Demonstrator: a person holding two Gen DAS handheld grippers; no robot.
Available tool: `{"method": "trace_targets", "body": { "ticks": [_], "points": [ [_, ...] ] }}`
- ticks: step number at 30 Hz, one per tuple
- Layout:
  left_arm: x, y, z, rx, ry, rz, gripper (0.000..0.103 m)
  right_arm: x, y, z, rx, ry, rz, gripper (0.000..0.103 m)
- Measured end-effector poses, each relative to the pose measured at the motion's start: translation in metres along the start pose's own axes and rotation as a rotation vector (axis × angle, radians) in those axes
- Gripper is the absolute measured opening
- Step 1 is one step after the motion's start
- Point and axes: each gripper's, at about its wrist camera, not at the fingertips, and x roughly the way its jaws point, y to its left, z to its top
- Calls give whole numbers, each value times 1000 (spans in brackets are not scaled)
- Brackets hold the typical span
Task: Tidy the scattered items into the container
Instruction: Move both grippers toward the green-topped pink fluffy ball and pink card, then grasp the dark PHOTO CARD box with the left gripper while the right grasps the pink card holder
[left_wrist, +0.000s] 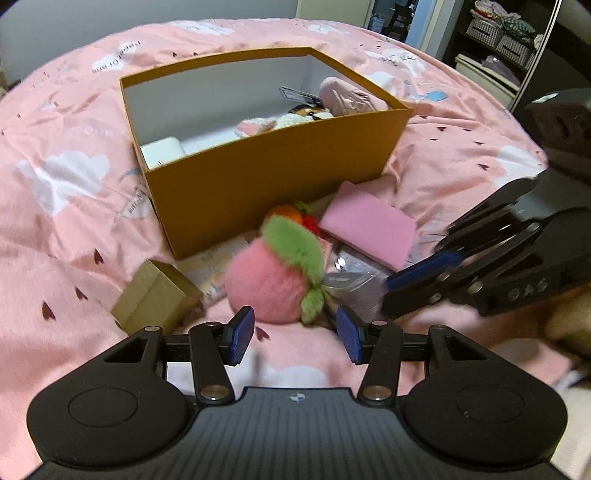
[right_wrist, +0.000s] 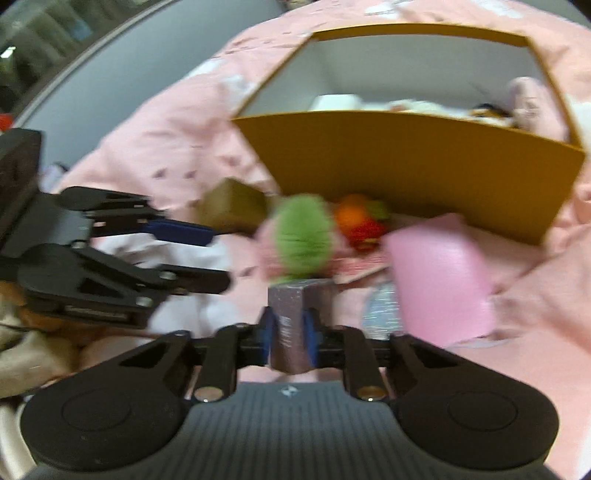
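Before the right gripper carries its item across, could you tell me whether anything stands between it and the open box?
The pink-and-green plush sits directly ahead of the small grey box held in the right gripper, and behind it rises the near wall of the orange box, which must be cleared.

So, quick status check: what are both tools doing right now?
Right tool shut on a small glittery grey box. Left tool open, empty, near the pink plush peach. Orange box ahead, nothing blocking.

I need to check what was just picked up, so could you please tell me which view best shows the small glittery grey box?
The right wrist view: the small glittery grey box sits clamped, close up. The left wrist view doesn't clearly show it.
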Motion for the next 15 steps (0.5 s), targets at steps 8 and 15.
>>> {"method": "trace_targets", "body": {
  "ticks": [8,15],
  "points": [
    [-10,8,-3,-69,7,-43,58,9,14,5,-72,26,-72,21],
    [10,1,5,-6,70,-50,58,4,-13,11,-159,59,-329,41]
  ]
}}
